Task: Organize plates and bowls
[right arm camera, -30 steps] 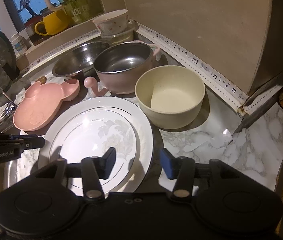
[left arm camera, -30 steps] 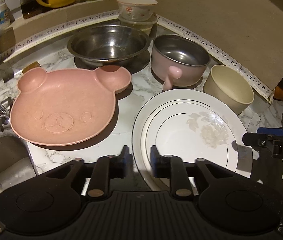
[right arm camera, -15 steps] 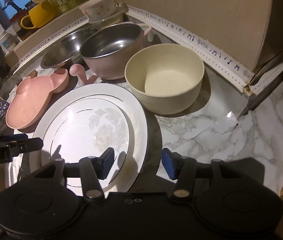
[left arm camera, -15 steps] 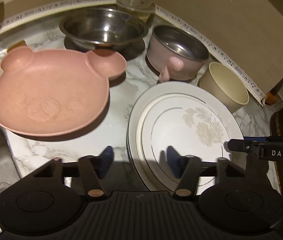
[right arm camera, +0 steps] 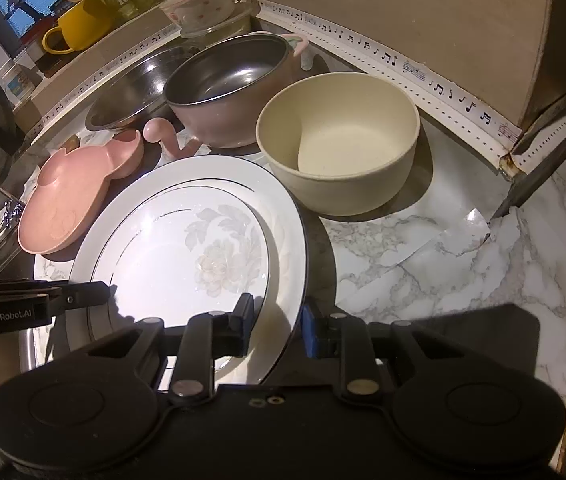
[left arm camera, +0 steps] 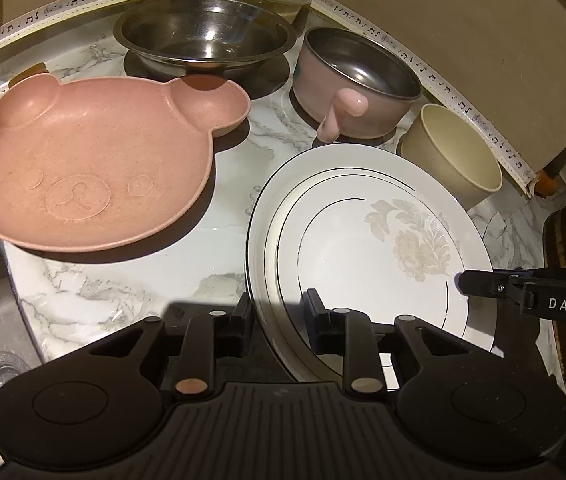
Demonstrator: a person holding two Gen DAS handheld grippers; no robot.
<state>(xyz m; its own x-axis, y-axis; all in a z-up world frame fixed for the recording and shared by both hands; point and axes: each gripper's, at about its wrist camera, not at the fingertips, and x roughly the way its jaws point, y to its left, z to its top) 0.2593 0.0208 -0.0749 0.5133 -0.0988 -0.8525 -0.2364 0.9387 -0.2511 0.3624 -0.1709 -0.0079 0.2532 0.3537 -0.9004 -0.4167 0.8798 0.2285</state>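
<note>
Left wrist view: left gripper [left arm camera: 277,316] jaws closing across near rim of white floral plate [left arm camera: 363,248]. Right gripper [right arm camera: 276,322] jaws closing across opposite rim; contact unconfirmed.

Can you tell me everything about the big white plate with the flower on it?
The white plate is round and glossy, like china, with thin dark rings and a pale grey flower. It looks like a smaller plate stacked in a larger one. It sits on the marble counter, near the cream bowl and the pink-handled pot. The left gripper and the right gripper are each closing their jaws over opposite edges of its rim.
</note>
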